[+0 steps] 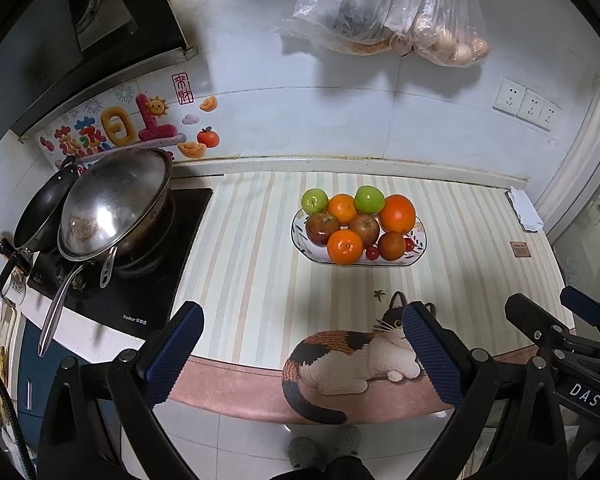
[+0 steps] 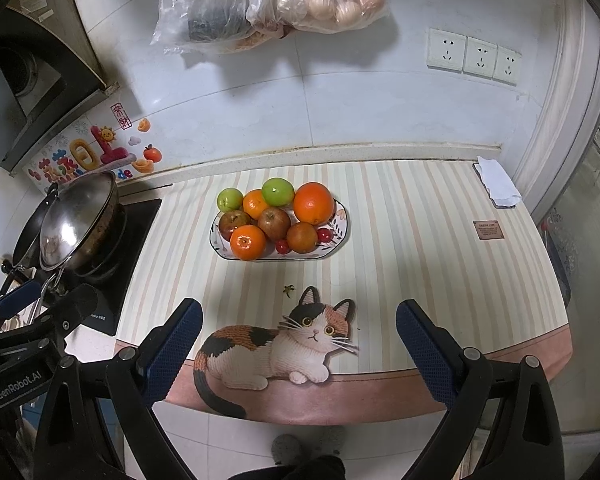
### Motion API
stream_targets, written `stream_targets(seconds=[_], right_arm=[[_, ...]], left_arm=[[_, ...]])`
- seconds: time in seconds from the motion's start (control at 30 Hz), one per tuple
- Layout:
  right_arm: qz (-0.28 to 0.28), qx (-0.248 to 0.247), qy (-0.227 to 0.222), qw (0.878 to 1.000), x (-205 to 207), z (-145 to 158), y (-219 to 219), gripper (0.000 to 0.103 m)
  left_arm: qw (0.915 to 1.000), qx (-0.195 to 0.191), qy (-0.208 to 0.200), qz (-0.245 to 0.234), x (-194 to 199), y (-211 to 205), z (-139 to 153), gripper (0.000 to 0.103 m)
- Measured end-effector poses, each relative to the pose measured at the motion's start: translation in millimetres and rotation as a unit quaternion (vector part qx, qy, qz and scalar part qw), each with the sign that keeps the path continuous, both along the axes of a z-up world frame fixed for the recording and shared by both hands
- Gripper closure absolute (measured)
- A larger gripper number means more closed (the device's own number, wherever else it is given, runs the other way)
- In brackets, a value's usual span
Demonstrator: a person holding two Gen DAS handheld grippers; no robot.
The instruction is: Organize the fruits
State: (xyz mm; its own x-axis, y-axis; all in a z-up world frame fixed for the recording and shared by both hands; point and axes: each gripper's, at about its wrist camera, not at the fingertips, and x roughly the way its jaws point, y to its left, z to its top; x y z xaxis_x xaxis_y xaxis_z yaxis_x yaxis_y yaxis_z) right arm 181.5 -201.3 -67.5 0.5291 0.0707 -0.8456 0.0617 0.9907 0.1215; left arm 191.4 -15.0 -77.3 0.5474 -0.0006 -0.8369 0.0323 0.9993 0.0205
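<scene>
Both tongs (image 1: 302, 354) (image 2: 298, 354) gape; fruits hide plate (image 2: 340, 236) middle.

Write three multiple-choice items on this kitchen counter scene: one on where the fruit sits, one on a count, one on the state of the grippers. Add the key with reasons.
1. Where is the fruit?
A. Piled on the plate on the striped mat
B. Inside the wok
C. Scattered on the floor

2. How many green apples show?
A. None
B. Two
C. Five

3. What state are the two grippers in?
A. Both shut on oranges
B. Left open, right shut on an apple
C. Both open and empty

Key: 1 A, all the fruit lies heaped on the plate. 2 B, one green apple and another sit at the back of the pile. 3 C, the left gripper and right gripper have fingers spread wide with nothing between them.
</scene>
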Motion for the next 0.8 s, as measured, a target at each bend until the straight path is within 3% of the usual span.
stream_targets(seconds=[0.8], right_arm=[[0.002, 0.001, -0.001, 1.0, 0.6, 0.8, 1.6, 0.004]], left_arm=[[1.0, -0.003, 0.003, 0.001, -1.8, 2.2, -0.3, 0.001]])
